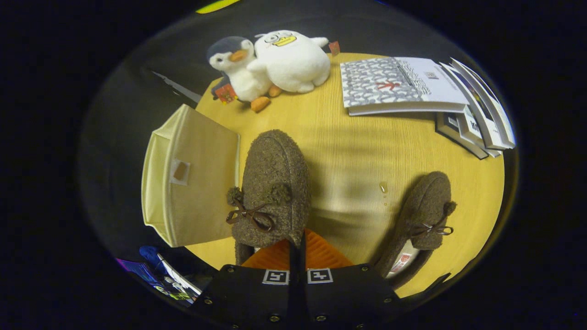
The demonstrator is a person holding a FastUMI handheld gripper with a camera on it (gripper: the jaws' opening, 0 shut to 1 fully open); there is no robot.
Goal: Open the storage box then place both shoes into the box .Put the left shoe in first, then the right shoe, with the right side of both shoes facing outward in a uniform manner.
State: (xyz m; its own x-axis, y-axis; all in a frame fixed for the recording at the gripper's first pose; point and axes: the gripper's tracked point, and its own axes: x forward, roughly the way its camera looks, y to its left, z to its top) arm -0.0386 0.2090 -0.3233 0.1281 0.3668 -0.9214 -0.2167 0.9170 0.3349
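Table top [348, 151]: yellow wood grain. Storage box [192, 178]: pale cream fabric, with a white patch holding a brown centre. Both shoes, one between the fingers [273, 183] and one beside it [424, 211]: fuzzy brown, each with a darker brown bow. Penguin toy [238, 68]: grey head, white body, orange beak and feet. Duck toy [291, 59]: white, yellow beak. Top book [385, 85]: grey-and-white pattern, red mark.
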